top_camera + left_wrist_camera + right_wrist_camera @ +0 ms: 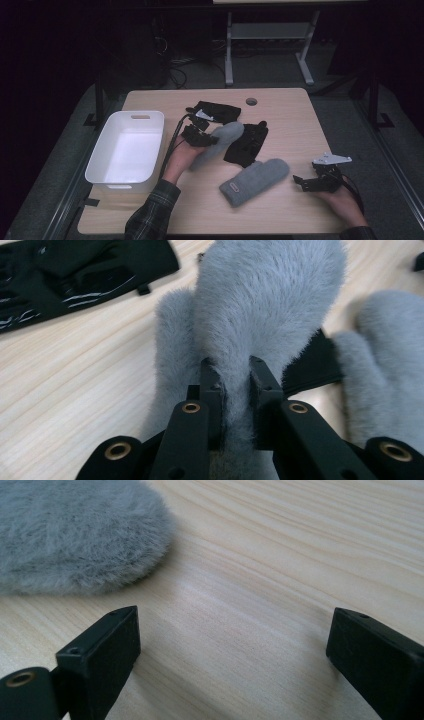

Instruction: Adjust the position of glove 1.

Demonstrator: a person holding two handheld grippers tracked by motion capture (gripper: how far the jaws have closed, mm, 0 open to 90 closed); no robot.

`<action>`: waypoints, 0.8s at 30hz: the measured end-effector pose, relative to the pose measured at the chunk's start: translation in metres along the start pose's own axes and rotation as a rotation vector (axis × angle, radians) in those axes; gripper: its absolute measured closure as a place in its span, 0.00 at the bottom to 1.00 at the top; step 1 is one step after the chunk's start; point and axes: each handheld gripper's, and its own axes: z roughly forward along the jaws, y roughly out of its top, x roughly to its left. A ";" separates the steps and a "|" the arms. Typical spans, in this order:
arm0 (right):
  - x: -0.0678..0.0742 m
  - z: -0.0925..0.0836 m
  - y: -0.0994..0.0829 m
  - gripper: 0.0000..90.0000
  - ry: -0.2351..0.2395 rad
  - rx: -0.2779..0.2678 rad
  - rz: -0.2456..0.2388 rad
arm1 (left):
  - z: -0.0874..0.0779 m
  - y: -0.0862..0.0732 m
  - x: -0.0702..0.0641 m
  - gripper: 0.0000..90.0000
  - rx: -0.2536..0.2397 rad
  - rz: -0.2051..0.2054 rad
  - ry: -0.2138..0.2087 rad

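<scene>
Centre of high view: left gripper lifts grey mitten beside white bin. Left gripper view: jaws pinch mitten cuff. Right gripper view: jaws spread over bare counter, second mitten upper left.

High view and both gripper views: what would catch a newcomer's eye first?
First, the fluffy grey mitten pinched in the left claw at mid-table. Its twin, the second grey mitten, lies flat nearer the person, with black gloves between and behind them. The white bin stands at the table's left, and the right claw gapes over bare wood.
</scene>
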 end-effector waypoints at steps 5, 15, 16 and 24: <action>0.000 0.000 0.000 0.08 0.000 0.000 0.000 | -0.002 0.004 -0.016 0.89 0.003 0.018 -0.026; 0.000 0.000 0.000 0.08 0.000 0.000 0.000 | 0.003 0.011 -0.049 0.89 0.036 0.072 -0.069; 0.000 0.000 0.000 0.08 0.000 0.000 0.000 | 0.004 0.012 -0.053 0.89 0.036 0.075 -0.073; 0.000 0.000 0.000 0.08 0.000 0.000 0.000 | 0.010 0.019 -0.085 0.89 0.068 0.134 -0.096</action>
